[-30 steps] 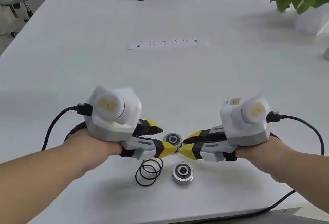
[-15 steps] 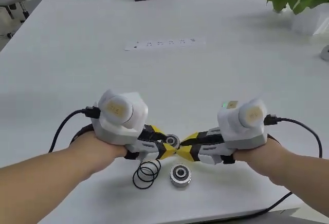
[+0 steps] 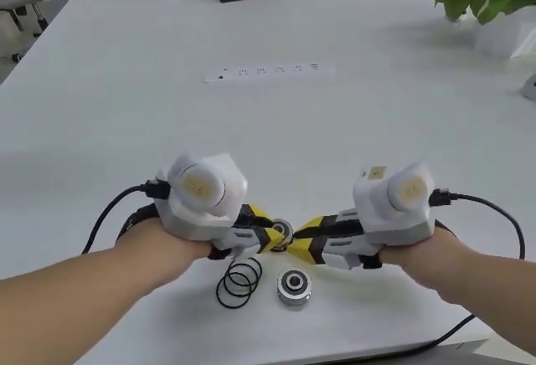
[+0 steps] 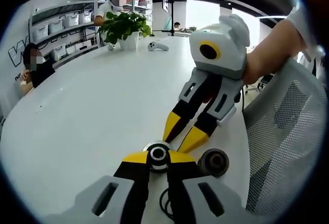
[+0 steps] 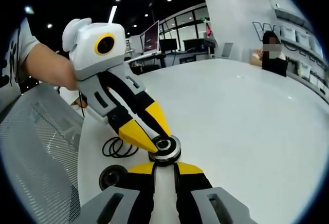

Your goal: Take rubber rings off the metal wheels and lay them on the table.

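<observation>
Left gripper (image 3: 270, 234) pinches the metal wheel (image 3: 281, 231) close to the table (image 3: 251, 131) edge. Right gripper (image 3: 300, 231) is at it, grip unclear. Rubber rings (image 3: 239, 281) and second wheel (image 3: 294, 285) lie nearer the edge; open room ahead.

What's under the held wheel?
Black rubber rings and a second metal wheel lie on the table nearby. The held wheel covers the spot directly beneath.

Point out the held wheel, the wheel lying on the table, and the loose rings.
held wheel (image 3: 280, 231), head view, on its hub.
wheel on the table (image 3: 294, 285), head view, on its hub.
loose rings (image 3: 240, 280), head view, middle of the overlapping loops.
</observation>
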Available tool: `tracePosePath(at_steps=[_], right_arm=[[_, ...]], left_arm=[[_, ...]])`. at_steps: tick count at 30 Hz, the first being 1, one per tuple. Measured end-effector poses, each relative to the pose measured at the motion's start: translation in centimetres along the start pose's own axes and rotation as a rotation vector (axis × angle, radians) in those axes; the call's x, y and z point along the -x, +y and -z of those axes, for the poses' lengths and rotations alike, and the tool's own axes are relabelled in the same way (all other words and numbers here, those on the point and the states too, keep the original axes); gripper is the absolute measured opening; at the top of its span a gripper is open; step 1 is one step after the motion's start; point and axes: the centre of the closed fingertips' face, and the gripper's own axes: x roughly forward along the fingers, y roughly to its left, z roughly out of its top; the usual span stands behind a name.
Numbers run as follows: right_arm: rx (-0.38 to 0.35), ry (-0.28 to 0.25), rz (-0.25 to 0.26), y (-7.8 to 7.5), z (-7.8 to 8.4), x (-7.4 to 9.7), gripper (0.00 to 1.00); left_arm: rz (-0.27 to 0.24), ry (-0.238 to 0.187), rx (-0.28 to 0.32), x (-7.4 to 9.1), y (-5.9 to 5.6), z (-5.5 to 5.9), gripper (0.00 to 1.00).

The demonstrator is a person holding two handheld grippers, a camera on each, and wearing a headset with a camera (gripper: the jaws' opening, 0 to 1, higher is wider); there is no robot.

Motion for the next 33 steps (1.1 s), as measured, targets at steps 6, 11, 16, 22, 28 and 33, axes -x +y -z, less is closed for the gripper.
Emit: tracePosePath(at_steps=[6, 11, 16, 22, 28, 33], right_arm=[[0.022, 0.012, 0.016, 0.11, 0.02, -0.04, 0.11], [0.027, 0.029, 0.012, 0.07, 0.2, 0.12, 0.04], [-0.021, 0.017, 0.025, -0.01, 0.16, 0.19, 0.03], [-0.125, -0.002, 0.024, -0.29, 0.25, 0.34, 0.0], [-0.166, -0.013, 0.027, -0.46, 0.24, 0.45, 0.0], [-0.246, -0.046, 0.028, -0.81, 0.14, 0.77, 0.0]], left_arm=[[-0.02, -0.009, 0.015, 0.01, 0.07, 0.03, 0.07], [-0.027, -0.01, 0.021, 0.03, -0.04, 0.06, 0.07], [-0.037, -0.012, 0.025, -0.01, 0.07, 0.05, 0.07], [-0.039, -0.013, 0.022, -0.03, 0.1, 0.05, 0.07], [-0.042, -0.013, 0.017, -0.06, 0.05, 0.0, 0.07], [-0.039, -0.013, 0.013, -0.11, 0.02, -0.03, 0.07]])
